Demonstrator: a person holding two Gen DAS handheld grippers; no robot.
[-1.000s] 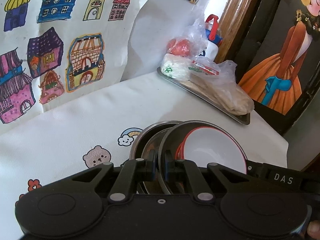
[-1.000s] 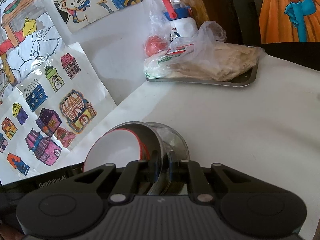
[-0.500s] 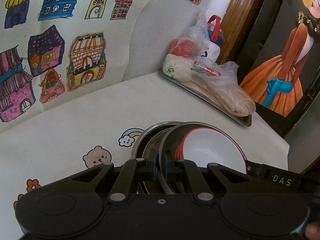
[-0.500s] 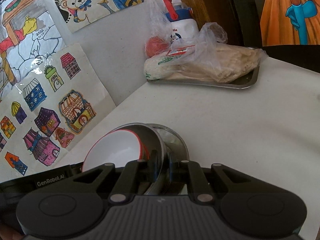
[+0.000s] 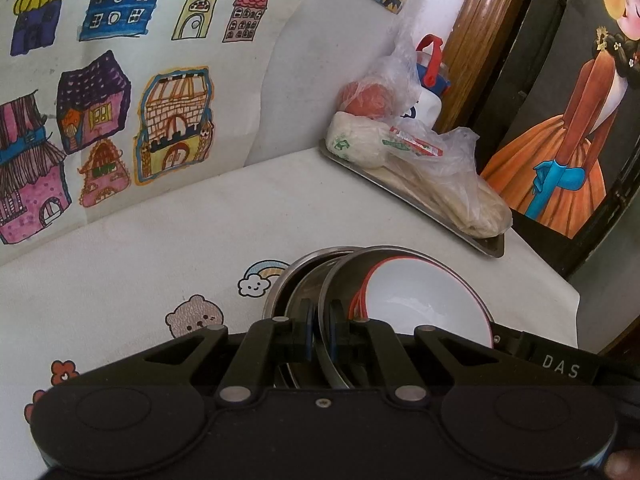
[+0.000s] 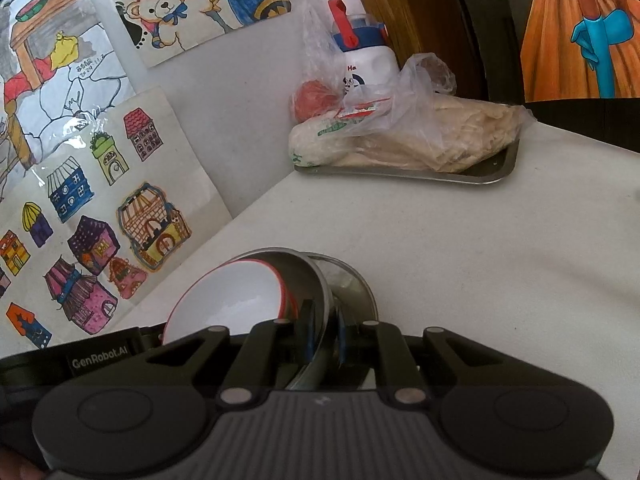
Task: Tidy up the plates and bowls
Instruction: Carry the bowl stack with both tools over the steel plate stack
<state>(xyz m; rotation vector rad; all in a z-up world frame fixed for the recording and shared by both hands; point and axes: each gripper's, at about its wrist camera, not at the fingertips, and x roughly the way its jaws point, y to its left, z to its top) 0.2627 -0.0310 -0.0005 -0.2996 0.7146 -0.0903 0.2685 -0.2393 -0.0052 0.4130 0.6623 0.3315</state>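
A steel bowl [image 5: 344, 276] holds a white bowl with a red rim [image 5: 424, 304] and leans over a second steel dish [image 5: 286, 286] on the white table [image 5: 160, 240]. My left gripper [image 5: 322, 332] is shut on the steel bowl's near rim. In the right wrist view, my right gripper [image 6: 324, 332] is shut on the opposite rim of the same steel bowl [image 6: 308, 276]. The white bowl [image 6: 228, 300] lies to its left and the steel dish [image 6: 354, 284] behind it. Each gripper's black body shows at the edge of the other's view.
A steel tray [image 5: 486, 246] with bagged food [image 5: 440, 184] and a white bottle [image 5: 428, 98] stands at the table's far corner. Children's drawings [image 5: 120, 100] cover the wall behind. The table's edge [image 5: 560, 280] drops off to the right, beside a dark painted panel.
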